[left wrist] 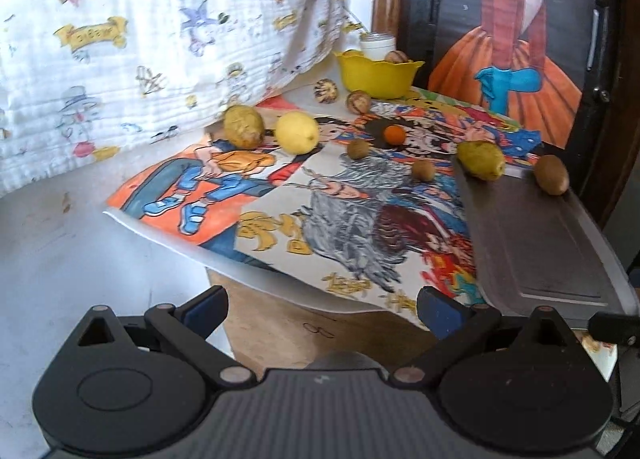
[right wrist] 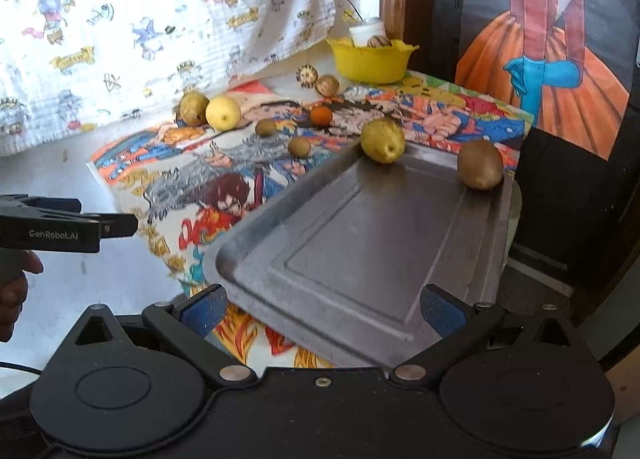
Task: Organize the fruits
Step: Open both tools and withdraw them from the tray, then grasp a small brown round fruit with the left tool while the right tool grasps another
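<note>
A green pear (right wrist: 383, 140) and a kiwi (right wrist: 479, 164) sit at the metal tray's (right wrist: 360, 259) far end, straight ahead of the right tool (right wrist: 324, 309). Both tools hang open and empty; the left tool (left wrist: 322, 309) faces loose fruit farther off, the pear lying ahead to its right.

We count one metal tray (right wrist: 360, 259), and on it two fruits: one green pear (right wrist: 383, 141) at 12 o'clock and one kiwi (right wrist: 480, 165) at 1 o'clock. On the drawings lie two small kiwis (right wrist: 265, 127) (right wrist: 299, 147), one small orange fruit (right wrist: 321, 116), one lemon (right wrist: 223, 111) and one brownish pear (right wrist: 194, 108) at 10 o'clock. Near the one yellow bowl (right wrist: 370, 63) we see two walnut-like balls (right wrist: 327, 85) (right wrist: 307, 76), and one more inside it (right wrist: 379, 41). There is one white cup (right wrist: 366, 31).
</note>
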`<action>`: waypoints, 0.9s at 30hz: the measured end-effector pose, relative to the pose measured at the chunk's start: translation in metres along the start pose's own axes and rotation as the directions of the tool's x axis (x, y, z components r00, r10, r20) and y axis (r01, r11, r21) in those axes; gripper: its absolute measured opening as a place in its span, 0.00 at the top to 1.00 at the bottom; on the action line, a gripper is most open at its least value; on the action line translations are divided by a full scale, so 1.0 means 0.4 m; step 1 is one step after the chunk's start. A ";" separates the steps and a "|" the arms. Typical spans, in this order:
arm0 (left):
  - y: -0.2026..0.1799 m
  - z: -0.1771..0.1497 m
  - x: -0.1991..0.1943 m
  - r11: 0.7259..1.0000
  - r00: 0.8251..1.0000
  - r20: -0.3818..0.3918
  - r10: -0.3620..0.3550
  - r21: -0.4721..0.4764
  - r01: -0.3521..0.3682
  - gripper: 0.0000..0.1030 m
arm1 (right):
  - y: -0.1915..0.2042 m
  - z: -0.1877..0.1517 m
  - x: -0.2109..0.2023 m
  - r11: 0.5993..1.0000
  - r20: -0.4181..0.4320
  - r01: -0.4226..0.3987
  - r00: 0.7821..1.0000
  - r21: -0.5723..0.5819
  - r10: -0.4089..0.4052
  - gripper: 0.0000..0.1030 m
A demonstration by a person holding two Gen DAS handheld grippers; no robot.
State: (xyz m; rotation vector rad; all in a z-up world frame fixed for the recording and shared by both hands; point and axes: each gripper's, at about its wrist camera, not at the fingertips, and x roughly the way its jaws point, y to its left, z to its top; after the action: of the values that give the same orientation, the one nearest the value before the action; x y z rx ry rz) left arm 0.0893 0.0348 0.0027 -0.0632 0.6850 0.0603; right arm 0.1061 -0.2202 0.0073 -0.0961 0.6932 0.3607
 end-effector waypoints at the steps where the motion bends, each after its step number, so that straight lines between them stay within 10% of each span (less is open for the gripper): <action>1: 0.007 0.003 0.003 1.000 1.000 -0.003 0.006 -0.004 -0.006 0.00 | 0.001 0.005 0.001 1.000 0.007 -0.001 1.000 -0.004 0.001 0.01; 11: 0.056 0.062 0.025 0.999 0.999 0.011 0.042 -0.011 -0.042 0.00 | 0.007 0.119 0.002 0.995 0.097 -0.065 0.993 -0.074 0.072 0.01; 19: 0.081 0.154 0.021 0.998 0.994 0.095 0.059 0.028 -0.062 0.00 | -0.013 0.346 -0.067 0.977 0.257 -0.192 0.943 -0.094 0.211 0.01; 27: 0.113 0.242 0.027 0.998 0.989 0.139 0.047 0.022 -0.051 0.00 | 0.004 0.559 -0.065 0.941 0.318 -0.131 0.919 -0.311 0.233 0.01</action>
State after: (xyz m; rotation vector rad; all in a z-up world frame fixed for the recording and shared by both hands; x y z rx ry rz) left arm 0.1552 0.0878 0.0687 -0.0178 0.5488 0.1021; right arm 0.2227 -0.1804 0.1957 -0.2350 0.2905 0.6423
